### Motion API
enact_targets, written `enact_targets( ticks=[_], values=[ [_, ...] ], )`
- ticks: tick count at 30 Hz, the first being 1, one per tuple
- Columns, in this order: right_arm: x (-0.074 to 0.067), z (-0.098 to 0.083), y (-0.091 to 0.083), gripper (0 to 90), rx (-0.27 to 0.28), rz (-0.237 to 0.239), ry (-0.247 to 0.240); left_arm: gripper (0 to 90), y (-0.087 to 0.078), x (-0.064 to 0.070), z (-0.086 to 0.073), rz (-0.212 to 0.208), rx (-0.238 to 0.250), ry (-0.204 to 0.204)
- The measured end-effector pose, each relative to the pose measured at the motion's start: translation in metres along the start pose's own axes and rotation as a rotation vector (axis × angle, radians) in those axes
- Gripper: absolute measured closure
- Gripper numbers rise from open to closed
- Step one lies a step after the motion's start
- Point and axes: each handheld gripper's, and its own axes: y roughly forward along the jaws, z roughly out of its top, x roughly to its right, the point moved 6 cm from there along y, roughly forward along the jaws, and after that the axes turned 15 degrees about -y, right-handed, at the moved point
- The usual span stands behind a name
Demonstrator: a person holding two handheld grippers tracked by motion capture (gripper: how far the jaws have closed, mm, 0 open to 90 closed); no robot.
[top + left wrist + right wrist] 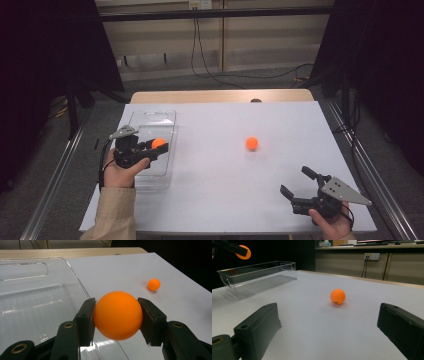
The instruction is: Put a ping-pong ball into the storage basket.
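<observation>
The left claw (pixel 117 318) is clamped across the middle of a light, smooth, rigid orange ball (pixel 118 315) over the clear plastic bin (pixel 150 122), likely slippery if squeezed off-centre.

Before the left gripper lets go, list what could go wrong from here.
1. The held ball hangs by the clear tray's right wall, not its middle; dropped from the left gripper, it may clip the rim and bounce out.
2. It is pinched only at its sides, so a twist could squirt it free.
3. The second ball lies loose on the table; a nudge from the open right gripper may roll it away.
</observation>
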Motion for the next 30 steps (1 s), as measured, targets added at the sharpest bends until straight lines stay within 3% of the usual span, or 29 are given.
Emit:
enact_targets(
  ticks=[30],
  values=[
    [0.000, 0.000, 0.000, 3.3, 0.000, 0.000, -0.001, 50.8, -0.003, -0.012, 0.001, 0.037, 0.015, -0.003]
  ],
)
